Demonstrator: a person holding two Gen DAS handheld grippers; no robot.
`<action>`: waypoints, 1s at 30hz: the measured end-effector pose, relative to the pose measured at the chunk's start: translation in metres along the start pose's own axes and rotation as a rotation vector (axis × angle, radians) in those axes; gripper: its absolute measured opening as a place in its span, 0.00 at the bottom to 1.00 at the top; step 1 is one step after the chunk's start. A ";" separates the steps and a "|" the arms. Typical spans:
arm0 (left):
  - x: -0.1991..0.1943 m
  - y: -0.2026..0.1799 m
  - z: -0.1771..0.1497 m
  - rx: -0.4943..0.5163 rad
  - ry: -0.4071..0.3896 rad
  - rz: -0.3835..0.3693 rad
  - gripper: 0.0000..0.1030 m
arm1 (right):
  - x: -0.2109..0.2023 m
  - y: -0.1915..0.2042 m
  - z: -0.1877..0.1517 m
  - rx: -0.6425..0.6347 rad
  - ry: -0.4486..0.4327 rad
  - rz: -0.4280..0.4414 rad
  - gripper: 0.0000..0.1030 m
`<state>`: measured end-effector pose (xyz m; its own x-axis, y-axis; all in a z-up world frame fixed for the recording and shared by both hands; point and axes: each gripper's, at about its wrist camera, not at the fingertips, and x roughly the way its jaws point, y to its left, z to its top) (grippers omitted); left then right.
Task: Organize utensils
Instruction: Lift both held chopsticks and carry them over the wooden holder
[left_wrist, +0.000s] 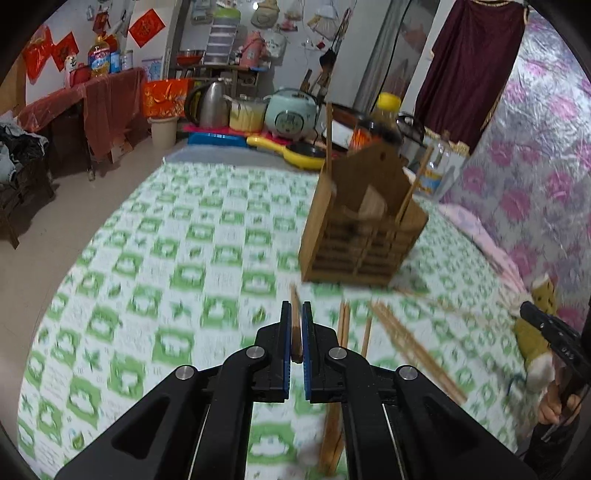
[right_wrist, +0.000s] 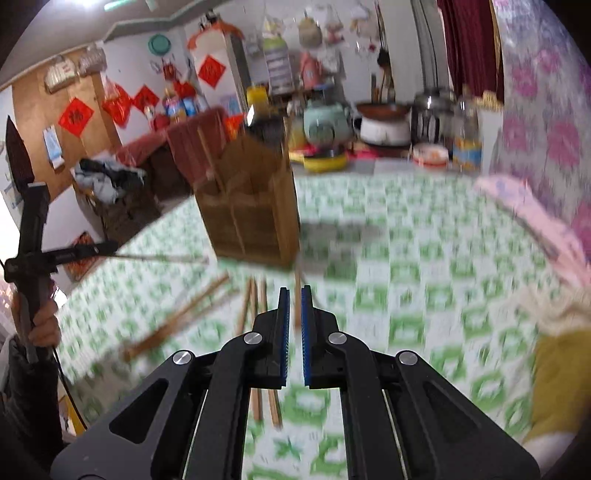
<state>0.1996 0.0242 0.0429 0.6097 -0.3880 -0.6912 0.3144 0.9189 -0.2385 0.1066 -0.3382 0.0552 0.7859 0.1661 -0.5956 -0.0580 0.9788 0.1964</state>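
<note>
wooden holder (left_wrist: 364, 221): 1 seen | chopsticks standing in holder (left_wrist: 328, 136): 2 counted | loose chopsticks on tablecloth (left_wrist: 413, 349): several, exact count blurred | grippers: 2 (left_wrist: 296, 314) (right_wrist: 294, 299)

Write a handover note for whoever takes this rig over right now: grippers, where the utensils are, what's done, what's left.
Left gripper: shut on one chopstick, held above the cloth.
Right gripper: shut on a chopstick too, as far as the blur allows.
Wooden utensil holder: upright on the green-checked tablecloth, ahead of both grippers.
Done: a few chopsticks already stand in the holder.
Left: several loose chopsticks lie on the cloth in front of the holder. Drop the two held ones in, then collect the rest.
</note>
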 end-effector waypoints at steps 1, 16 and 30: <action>0.000 0.000 0.005 -0.003 -0.005 -0.002 0.05 | 0.001 0.001 0.011 0.006 -0.015 0.006 0.07; 0.019 -0.004 0.037 -0.049 -0.029 -0.040 0.05 | 0.053 -0.005 -0.061 -0.025 0.291 -0.004 0.31; 0.025 -0.004 0.042 -0.064 -0.011 -0.020 0.05 | 0.049 -0.004 -0.076 -0.042 0.291 -0.051 0.06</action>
<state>0.2440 0.0084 0.0553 0.6121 -0.4064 -0.6783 0.2795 0.9136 -0.2952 0.0986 -0.3251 -0.0341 0.5794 0.1385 -0.8032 -0.0532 0.9898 0.1323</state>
